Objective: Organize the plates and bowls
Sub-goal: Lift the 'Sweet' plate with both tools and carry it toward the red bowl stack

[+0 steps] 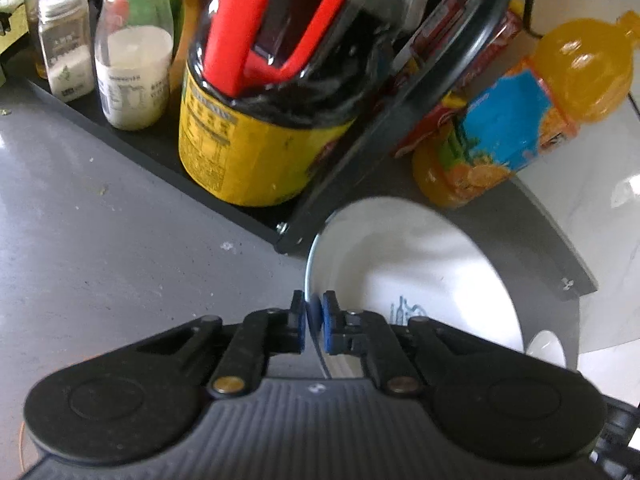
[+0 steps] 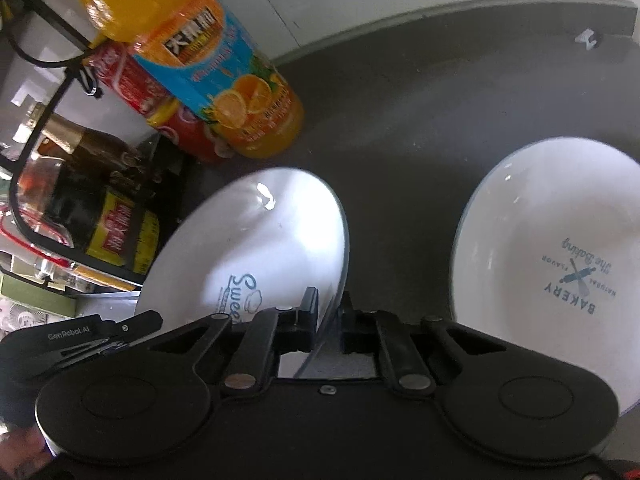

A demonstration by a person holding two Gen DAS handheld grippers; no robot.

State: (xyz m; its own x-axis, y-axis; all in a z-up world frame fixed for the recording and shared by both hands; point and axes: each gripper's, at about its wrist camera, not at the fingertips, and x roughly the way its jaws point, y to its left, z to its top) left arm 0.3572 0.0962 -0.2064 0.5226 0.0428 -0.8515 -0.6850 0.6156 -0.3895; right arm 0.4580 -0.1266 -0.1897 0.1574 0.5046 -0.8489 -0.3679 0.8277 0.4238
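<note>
My left gripper (image 1: 313, 322) has its jaws pinching the rim of a white bowl (image 1: 420, 276), blue pads either side of the thin edge. My right gripper (image 2: 327, 320) is on what looks like the same bowl (image 2: 260, 236), the one with the "Sweet" print inside: its jaws are closed on the opposite rim, one finger inside the wall, one outside. So both my hands hold this bowl, and it sits tilted above the dark grey counter (image 2: 400, 120), whether just lifted or about to be set down I cannot tell.

Off to my right, well apart from it, a second white bowl (image 2: 552, 248) with a "BAKERY" print rests flat on the counter. In the left view, a sliver of another white dish (image 1: 546, 346) peeks out beyond the held bowl; too little shows to name it.

Behind, toward the back edge, stands the orange juice bottle (image 2: 208, 64), a red packet (image 2: 132, 80) beside it, and the black rack (image 1: 180, 160) with a dark sauce jug (image 1: 256, 112) and two seasoning jars (image 1: 132, 60).

My read: early to middle. No stack exists yet; the two bowls lie separate. Left to do, I judge: carry this bowl over and nest it with the bakery one, then deal with any plates, none of which I can see clearly.
</note>
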